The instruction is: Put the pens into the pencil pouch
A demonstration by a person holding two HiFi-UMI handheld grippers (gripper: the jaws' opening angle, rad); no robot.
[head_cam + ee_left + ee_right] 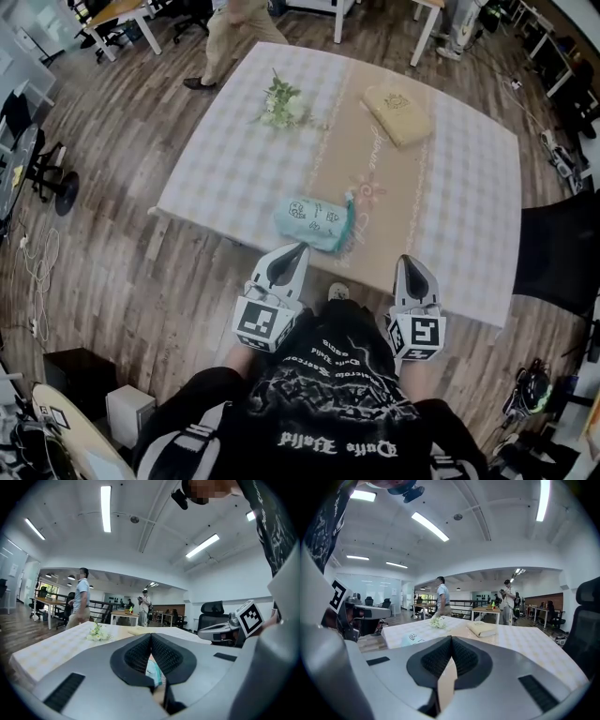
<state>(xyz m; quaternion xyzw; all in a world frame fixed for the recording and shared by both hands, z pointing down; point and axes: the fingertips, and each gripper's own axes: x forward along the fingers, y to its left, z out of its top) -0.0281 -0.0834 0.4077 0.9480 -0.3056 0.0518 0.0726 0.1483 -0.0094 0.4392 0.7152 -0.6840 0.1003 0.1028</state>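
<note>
A teal pencil pouch (314, 223) lies near the front edge of the table (469, 187), which has a checked cloth. It shows as a sliver below the shut jaws in the left gripper view (153, 672) and at the left in the right gripper view (415, 638). I cannot make out any pens. My left gripper (296, 250) is held just short of the table's near edge, below the pouch, shut with nothing in it (151, 637). My right gripper (412, 262) hangs beside it to the right, also shut and empty (451, 639).
A small bunch of white flowers (279, 103) and a beige pouch (397, 114) lie at the far side of the table. A person (234, 37) walks past the far edge. A black chair (562, 253) stands to the right.
</note>
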